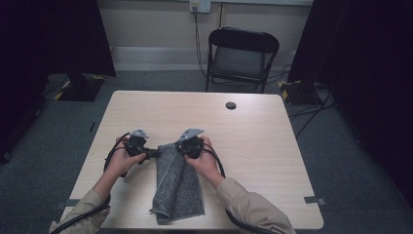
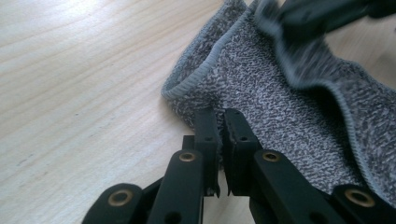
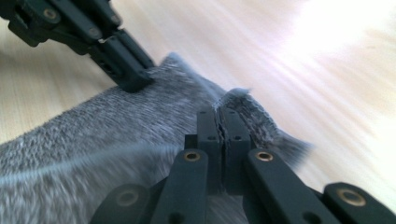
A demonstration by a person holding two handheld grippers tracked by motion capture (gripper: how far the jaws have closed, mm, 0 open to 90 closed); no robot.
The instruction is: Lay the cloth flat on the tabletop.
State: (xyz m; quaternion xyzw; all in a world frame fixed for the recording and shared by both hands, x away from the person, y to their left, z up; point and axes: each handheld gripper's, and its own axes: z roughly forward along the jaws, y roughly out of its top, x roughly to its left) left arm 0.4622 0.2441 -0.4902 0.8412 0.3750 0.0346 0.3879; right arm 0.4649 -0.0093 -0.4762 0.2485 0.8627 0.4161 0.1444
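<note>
No readable text, labels, brands, numbers or signs in any view. Counter [image 1: 253, 131] plain wood, no print. Towel [image 1: 178, 187] plain grey knit, no tag showing. Chair [image 1: 241, 53] at top centre of the high view bare black, no lettering. Wall socket [image 1: 200, 6] at the top edge too small to tell any marking. Yellow-black tape [image 1: 284, 93] on the floor, upper right, is hazard striping only, no words.

High view looks forward and down over the whole bench [image 1: 253, 126]. Both gripper views sit close, sharing the grey towel [image 2: 289, 107].
</note>
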